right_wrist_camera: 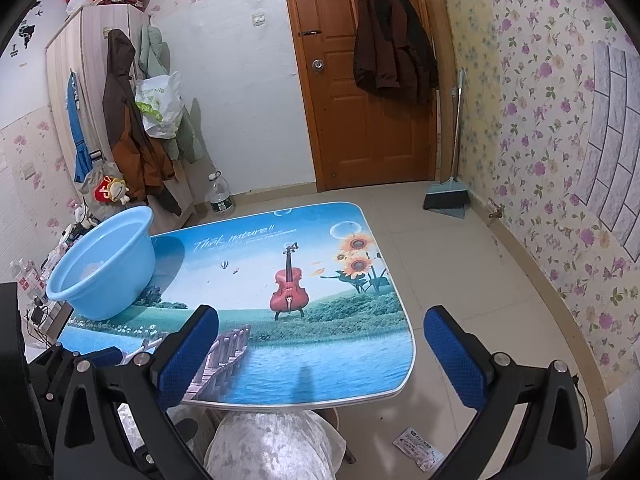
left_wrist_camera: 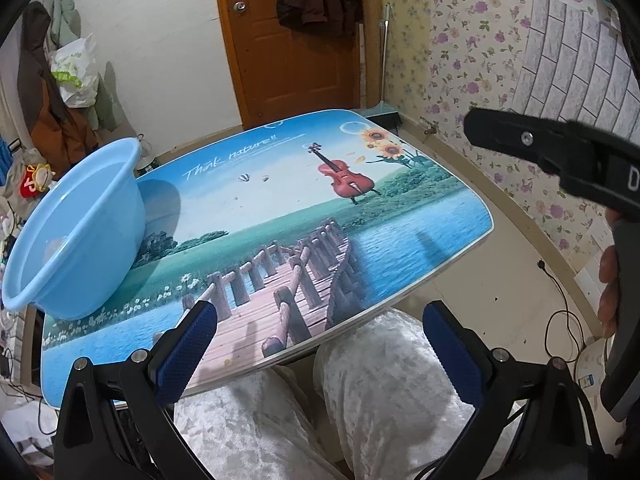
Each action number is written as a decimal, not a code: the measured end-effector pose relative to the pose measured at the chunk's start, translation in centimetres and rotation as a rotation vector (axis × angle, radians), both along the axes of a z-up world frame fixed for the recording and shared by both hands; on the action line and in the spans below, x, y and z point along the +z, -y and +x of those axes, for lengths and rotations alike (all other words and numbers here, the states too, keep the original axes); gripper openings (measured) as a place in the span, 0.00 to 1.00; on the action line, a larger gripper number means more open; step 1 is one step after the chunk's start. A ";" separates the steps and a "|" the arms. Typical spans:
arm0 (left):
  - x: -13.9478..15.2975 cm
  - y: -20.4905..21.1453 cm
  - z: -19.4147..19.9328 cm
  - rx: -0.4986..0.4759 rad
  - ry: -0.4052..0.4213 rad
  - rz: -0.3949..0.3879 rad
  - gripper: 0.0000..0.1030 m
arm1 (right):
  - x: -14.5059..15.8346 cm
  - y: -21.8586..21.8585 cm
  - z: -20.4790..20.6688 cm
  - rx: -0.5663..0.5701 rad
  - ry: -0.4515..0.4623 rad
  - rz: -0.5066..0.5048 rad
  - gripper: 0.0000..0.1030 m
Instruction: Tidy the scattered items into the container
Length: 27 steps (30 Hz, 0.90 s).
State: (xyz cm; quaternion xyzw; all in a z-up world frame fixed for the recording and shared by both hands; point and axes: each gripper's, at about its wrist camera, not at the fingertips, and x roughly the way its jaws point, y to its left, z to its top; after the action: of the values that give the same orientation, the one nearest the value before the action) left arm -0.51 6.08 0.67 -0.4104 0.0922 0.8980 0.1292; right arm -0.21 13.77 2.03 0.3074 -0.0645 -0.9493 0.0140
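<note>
Two grippers hang spread wide and empty above my knees: my left gripper (left_wrist_camera: 320, 344) at the near edge of the printed table (left_wrist_camera: 400, 232), my right gripper (right_wrist_camera: 322, 346) over its near right part. Both sets of blue pads (right_wrist_camera: 188, 356) hold nothing. One light-blue basin (right_wrist_camera: 104, 264) sits on the table's far left corner; I cannot make out the pale contents.

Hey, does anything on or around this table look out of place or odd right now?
The blue basin overhangs the table at its left edge, and a small packet lies on the floor.
</note>
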 end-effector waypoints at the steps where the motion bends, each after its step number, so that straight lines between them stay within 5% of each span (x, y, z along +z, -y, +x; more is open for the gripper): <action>1: 0.0 0.0 0.0 0.001 0.000 -0.001 1.00 | -0.1 0.0 0.0 0.002 0.001 0.000 1.00; 27: 0.1 -1.4 0.3 -0.029 -0.005 -0.022 1.00 | -0.2 -1.4 0.4 -0.028 -0.001 -0.009 1.00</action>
State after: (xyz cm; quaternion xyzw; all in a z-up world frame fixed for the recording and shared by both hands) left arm -0.18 7.53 0.81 -0.4080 0.1082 0.8961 0.1374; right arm 0.14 15.12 1.80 0.3059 -0.0729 -0.9493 0.0022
